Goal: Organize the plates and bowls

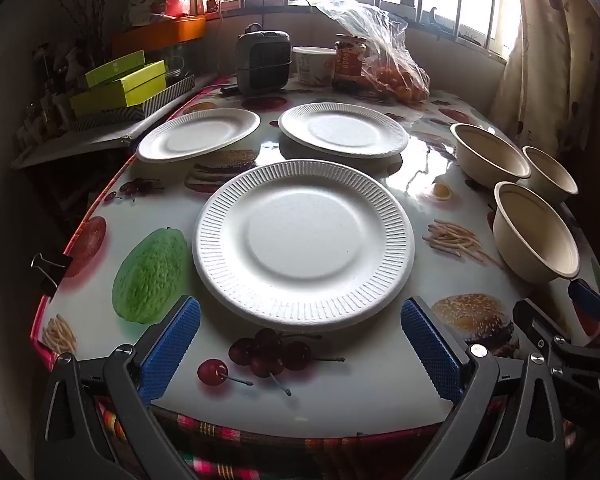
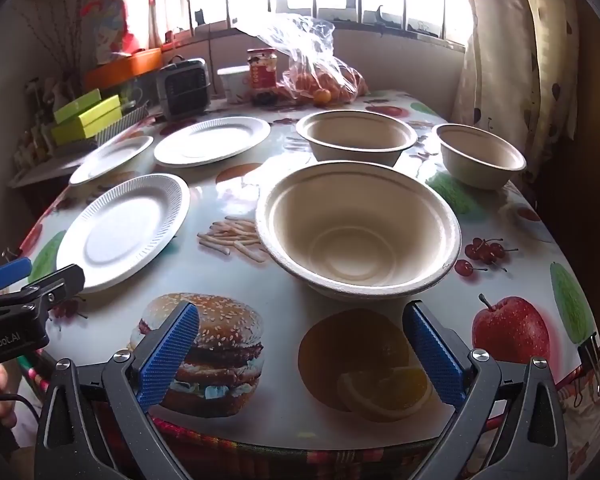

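Both the left gripper (image 1: 300, 344) and right gripper (image 2: 302, 350) gape wide and empty at lower frame, nearest white plate (image 1: 304, 244) and nearest beige bowl (image 2: 358, 236) lying untouched mid-frame on the table (image 2: 284, 320).

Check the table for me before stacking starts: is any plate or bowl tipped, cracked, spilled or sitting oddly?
Nothing stands out. The three white plates, nearest one, lie flat and apart, and the three beige bowls, nearest one, stand upright and empty. No spill or visible damage on the table.
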Demonstrator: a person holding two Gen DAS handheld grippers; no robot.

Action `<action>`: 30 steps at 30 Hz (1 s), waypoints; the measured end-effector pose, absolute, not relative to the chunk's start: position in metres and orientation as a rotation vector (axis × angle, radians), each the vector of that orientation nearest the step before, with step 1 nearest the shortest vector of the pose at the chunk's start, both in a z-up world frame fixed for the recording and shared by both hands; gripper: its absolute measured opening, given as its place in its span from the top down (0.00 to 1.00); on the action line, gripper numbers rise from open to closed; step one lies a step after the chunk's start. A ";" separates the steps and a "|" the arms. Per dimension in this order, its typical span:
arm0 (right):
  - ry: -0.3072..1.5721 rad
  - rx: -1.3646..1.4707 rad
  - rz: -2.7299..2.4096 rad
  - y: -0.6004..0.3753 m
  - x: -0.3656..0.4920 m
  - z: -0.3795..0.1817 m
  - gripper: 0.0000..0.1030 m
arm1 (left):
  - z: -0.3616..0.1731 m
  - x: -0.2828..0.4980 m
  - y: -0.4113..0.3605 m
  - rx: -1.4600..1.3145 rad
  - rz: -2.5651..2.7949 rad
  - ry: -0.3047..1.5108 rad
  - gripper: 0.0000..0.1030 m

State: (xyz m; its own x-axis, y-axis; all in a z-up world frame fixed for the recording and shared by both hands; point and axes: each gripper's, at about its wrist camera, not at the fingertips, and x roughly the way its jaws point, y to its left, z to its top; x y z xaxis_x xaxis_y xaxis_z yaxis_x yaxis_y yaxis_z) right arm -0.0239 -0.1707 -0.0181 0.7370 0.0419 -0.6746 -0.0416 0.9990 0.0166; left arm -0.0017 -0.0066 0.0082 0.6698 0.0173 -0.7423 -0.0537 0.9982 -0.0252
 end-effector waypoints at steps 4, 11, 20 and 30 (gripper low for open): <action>0.732 0.007 0.050 -0.172 -0.025 -0.015 0.00 | 0.011 -0.004 -0.010 -0.032 0.037 0.823 0.02; 0.723 0.011 0.054 -0.172 -0.026 -0.015 0.00 | 0.013 -0.005 -0.015 -0.017 0.038 0.816 0.02; 0.724 0.013 0.055 -0.172 -0.026 -0.015 0.00 | 0.014 -0.006 -0.017 -0.004 0.035 0.809 0.02; 0.725 0.014 0.053 -0.173 -0.026 -0.015 0.00 | 0.014 -0.006 -0.017 -0.007 0.036 0.807 0.02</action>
State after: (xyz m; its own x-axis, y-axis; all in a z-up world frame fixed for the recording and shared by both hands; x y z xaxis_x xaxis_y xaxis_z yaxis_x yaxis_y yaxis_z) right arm -0.0256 -0.1729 -0.0151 0.7470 0.0538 -0.6627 -0.0437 0.9985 0.0317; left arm -0.0062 -0.0174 0.0140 0.6914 0.0296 -0.7219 -0.0350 0.9994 0.0074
